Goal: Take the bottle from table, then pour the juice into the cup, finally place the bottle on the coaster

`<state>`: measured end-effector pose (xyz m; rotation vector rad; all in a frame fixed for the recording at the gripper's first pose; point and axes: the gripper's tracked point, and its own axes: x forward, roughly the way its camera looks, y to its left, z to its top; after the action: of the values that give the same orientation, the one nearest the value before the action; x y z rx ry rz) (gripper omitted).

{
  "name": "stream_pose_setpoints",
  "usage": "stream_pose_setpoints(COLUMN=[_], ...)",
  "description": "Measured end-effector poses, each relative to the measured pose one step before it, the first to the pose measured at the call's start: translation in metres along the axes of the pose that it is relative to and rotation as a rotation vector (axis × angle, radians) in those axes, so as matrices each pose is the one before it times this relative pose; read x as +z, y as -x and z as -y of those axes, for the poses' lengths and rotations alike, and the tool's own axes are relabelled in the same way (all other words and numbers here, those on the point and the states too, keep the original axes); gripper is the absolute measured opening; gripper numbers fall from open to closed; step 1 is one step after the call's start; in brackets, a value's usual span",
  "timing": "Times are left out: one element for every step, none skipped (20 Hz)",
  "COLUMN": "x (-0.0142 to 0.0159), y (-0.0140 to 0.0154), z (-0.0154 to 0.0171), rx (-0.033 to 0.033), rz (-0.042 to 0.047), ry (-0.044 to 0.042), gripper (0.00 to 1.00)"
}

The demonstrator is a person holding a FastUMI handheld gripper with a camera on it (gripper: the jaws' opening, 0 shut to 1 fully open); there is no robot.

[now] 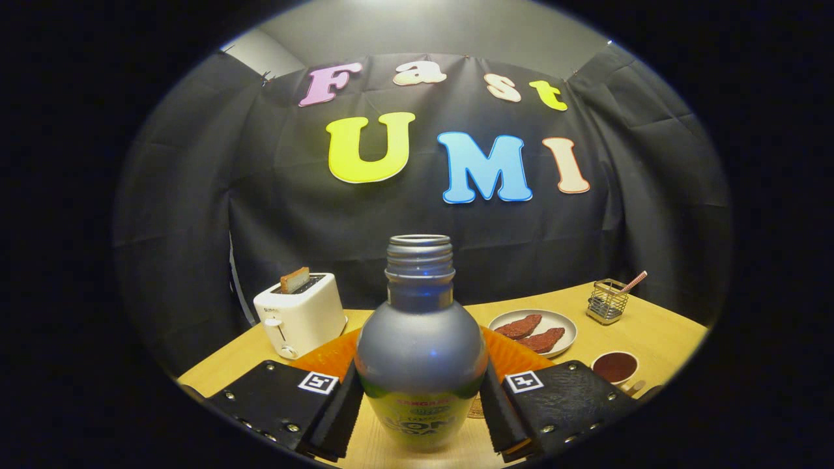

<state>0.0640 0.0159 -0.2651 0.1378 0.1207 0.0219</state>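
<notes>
Hand-held gripper (420,397) clamped on upright juice bottle (420,345), both fingers pressing its sides; bottle's long axis vertical, uncapped mouth up.

wooden table (658,332), toaster (300,312), plate (565,324), bowl (614,367)

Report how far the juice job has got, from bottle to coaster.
Done: the tongs appear shut on the bottle, one finger against each side, so the pick-up looks made. In hand: the bottle stands upright, uncapped, with the orange coaster right behind it. Whether it is lifted or resting I cannot tell. Left: I cannot confirm the pour; the small cup by the plate holds something dark.
</notes>
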Motion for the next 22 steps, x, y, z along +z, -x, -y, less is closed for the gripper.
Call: stream_pose_setpoints(x=[0.00043, 0.00076, 0.00527, 0.00532, 0.00249, 0.00188, -0.00076, 0.00182, 0.00081, -0.00073, -0.0042, -0.00433, -0.00302, -0.00053, -0.00058, 0.00047, -0.00178, -0.00051, 0.00358, 0.00317, 0.00153, 0.00191], y=[-0.00132, -0.00136, 0.00217, 0.00026, -0.00092, -0.00128, -0.00177, -0.00292, -0.00183, -0.00235, -0.00223, -0.00223, 0.00037, -0.001, -0.00107, -0.00225, -0.00016, -0.00221, -0.00052, -0.00032, 0.001, -0.00093], z=[0.00942, 0.00442, 0.00452, 0.00559, 0.00452, 0.00552, 0.00566, 0.00621, 0.00525, 0.00536, 0.0059, 0.00621, 0.00594, 0.00412, 0.00553, 0.00503, 0.00487, 0.00499, 0.00437, 0.00475, 0.00665, 0.00558], rx=[-0.01554, -0.00059, -0.01248, -0.00827, -0.00638, -0.00524, -0.0051, -0.0055, -0.00452, -0.0064, -0.00874, -0.0121, -0.00969, -0.0072, -0.0079, -0.0097, -0.00237, -0.00394, -0.00195, -0.0044, -0.01358, -0.01018], rz=[-0.01729, -0.01393, -0.00333, -0.00065, -0.00115, -0.00307, -0.00811, -0.0007, 0.00066, -0.00395, -0.00924, -0.0155, -0.01333, -0.00443, -0.00084, 0.00022, 0.00123, 0.0082, 0.0122, 0.01449, 0.01353, 0.00763], ry=[-0.03673, -0.04242, -0.0356, -0.03674, -0.0392, -0.04282, -0.04943, -0.04986, -0.04975, -0.04773, -0.03441, -0.02645, -0.0278, -0.0351, -0.0442, -0.05626, -0.06696, -0.06895, -0.06175, -0.0468, -0.03561, -0.02967], gripper=[0.78, 0.78, 0.78, 0.79, 0.79, 0.78, 0.78, 0.78, 0.78, 0.78, 0.78, 0.78, 0.78, 0.78, 0.78, 0.78, 0.78, 0.78, 0.78, 0.78, 0.78, 0.78])
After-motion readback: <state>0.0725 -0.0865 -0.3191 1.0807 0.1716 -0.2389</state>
